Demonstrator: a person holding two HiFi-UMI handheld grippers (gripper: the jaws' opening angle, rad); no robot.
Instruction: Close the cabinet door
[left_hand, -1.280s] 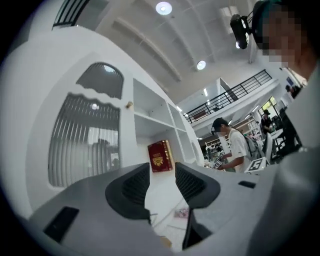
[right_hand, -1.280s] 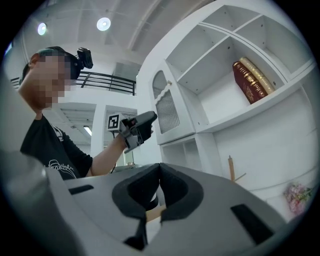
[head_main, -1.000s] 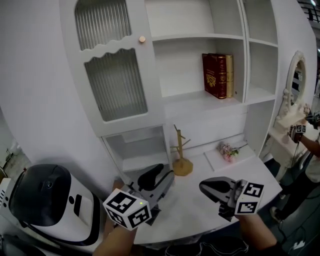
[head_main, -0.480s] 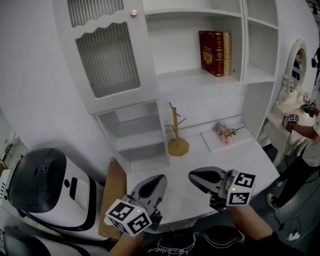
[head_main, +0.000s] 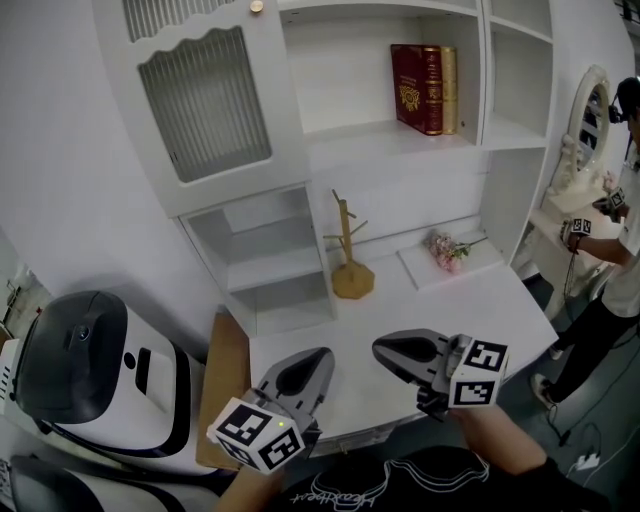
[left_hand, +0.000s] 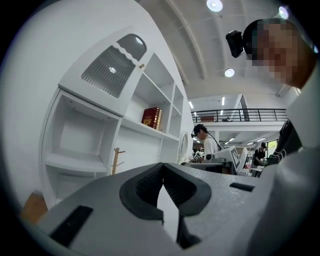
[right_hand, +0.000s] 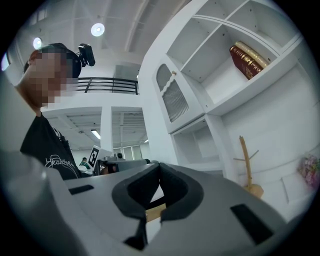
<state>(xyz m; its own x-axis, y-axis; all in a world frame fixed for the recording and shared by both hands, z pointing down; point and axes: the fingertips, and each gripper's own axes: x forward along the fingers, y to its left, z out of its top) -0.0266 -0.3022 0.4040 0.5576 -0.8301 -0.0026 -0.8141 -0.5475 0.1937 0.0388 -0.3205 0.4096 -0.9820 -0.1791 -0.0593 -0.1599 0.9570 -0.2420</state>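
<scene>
The white cabinet door (head_main: 205, 100), with ribbed glass panes and a small round knob (head_main: 257, 6), covers the upper left compartment; whether it sits fully flush I cannot tell. The door (left_hand: 112, 65) shows high up in the left gripper view, and the door (right_hand: 172, 97) is also visible in the right gripper view. My left gripper (head_main: 318, 355) hovers low over the desk's front edge, far below the door, jaws together and empty, tips meeting (left_hand: 162, 167). My right gripper (head_main: 378, 347) hangs beside it, also shut on nothing, tips touching (right_hand: 159, 167).
Red and gold books (head_main: 425, 75) stand on an open shelf. A wooden peg stand (head_main: 350, 270) and pink flowers (head_main: 445, 250) rest on the white desk (head_main: 470, 310). A white-and-black machine (head_main: 90, 370) sits at left, a person (head_main: 620, 250) stands at right by a mirror (head_main: 590, 120).
Both grippers have dropped and drawn back from the cabinet toward the desk's front edge. The left jaws, apart a second ago, are now together. The view has tilted further down.
</scene>
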